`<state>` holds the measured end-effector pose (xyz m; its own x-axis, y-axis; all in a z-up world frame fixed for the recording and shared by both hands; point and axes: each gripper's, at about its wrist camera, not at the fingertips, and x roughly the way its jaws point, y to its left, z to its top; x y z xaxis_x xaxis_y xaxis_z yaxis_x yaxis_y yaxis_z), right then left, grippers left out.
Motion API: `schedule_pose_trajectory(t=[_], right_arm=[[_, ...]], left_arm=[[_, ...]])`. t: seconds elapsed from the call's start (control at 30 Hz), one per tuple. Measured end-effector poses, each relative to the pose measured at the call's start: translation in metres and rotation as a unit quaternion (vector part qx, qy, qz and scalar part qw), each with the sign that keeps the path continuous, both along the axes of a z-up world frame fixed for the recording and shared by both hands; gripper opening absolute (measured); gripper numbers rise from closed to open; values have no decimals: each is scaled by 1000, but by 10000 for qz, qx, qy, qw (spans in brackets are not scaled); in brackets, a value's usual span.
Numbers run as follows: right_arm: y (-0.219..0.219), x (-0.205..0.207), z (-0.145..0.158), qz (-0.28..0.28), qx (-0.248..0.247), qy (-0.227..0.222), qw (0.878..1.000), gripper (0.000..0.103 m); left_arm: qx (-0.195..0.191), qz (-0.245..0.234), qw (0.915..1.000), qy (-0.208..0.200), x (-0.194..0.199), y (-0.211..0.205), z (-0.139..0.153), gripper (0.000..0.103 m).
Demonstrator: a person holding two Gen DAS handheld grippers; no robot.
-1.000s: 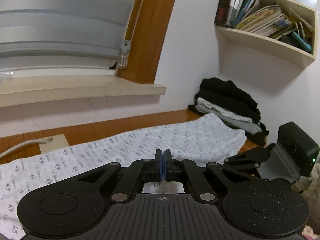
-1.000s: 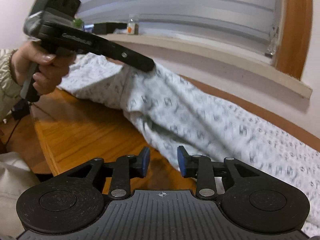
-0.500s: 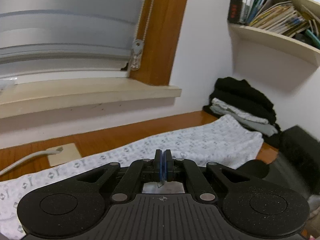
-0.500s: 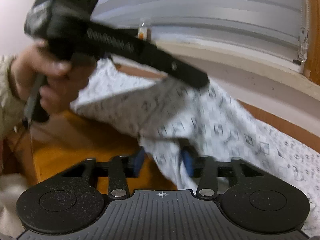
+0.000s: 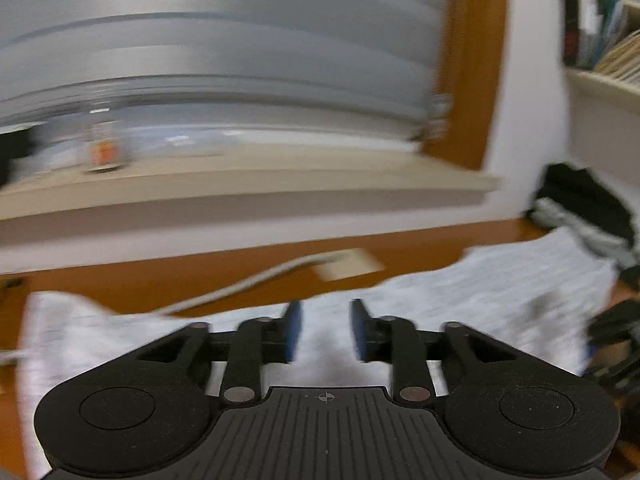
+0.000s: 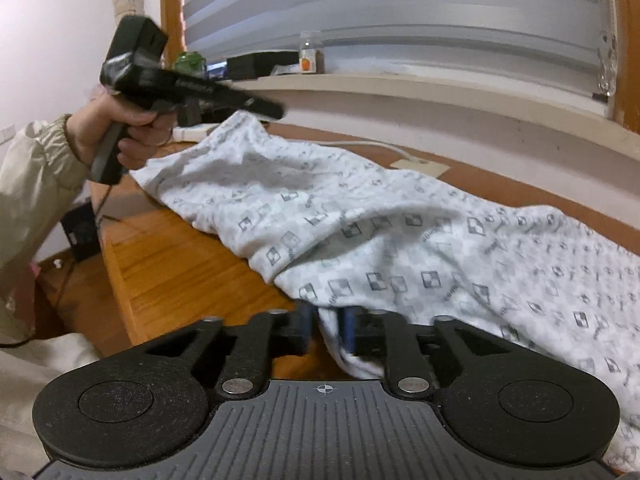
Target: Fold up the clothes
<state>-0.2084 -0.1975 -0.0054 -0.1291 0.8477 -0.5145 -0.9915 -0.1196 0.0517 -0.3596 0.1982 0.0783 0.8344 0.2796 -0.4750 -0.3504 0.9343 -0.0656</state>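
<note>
Right wrist view looks across a white patterned garment (image 6: 400, 236) spread along the wooden worktop (image 6: 172, 268) below the windowsill (image 6: 400, 92). The right hand-held gripper (image 6: 326, 330) sits at the garment's near edge, its blue pads narrowly apart with a fold of the cloth hanging between them; its jaws have just been opening a little, and whether the pads press the cloth cannot be told. Past the garment's far end, toward the windowsill, the left hand-held gripper (image 6: 276, 110) hovers just above the cloth, held by a hand (image 6: 120, 132) in a pale sleeve (image 6: 36, 184). Its tip is blurred in this view.

From the left wrist view, heavily smeared, the left hand-held gripper (image 5: 325, 332) has its blue pads clearly apart with nothing pinched between them, the garment (image 5: 500, 300) lying below and beyond; its jaws have just been opening. A white cable (image 5: 248, 284) runs over the worktop (image 5: 160, 280) between the garment and the windowsill (image 5: 240, 188), ending at a pale flat block (image 5: 352, 264). A pile of dark and grey clothes (image 5: 584, 208) lies at the garment's right end, under a wall shelf of books (image 5: 600, 40). On the windowsill stand a small bottle (image 6: 310, 52) and a black box (image 6: 262, 64).
</note>
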Motion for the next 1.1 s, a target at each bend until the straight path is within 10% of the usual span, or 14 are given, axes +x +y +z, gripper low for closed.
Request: schedule_pose_trajectory(t=[0.2, 0.47, 0.6, 0.83, 1.1], right_arm=[[19, -7, 1, -208, -34, -54, 9998, 12], [22, -4, -1, -273, -34, 42, 9996, 11], [22, -5, -1, -286, -16, 33, 9996, 11], [13, -1, 6, -241, 238, 230, 9992, 5], [-9, -3, 20, -58, 5, -62, 10000, 5]], left_arm=[[579, -277, 9969, 463, 23, 29, -4, 63], [398, -1495, 9820, 1083, 95, 9, -26, 54], [327, -1258, 9848, 1156, 103, 11, -36, 3], [827, -106, 9963, 206, 92, 28, 1, 2], [1029, -43, 9928, 618, 99, 19, -1, 14]])
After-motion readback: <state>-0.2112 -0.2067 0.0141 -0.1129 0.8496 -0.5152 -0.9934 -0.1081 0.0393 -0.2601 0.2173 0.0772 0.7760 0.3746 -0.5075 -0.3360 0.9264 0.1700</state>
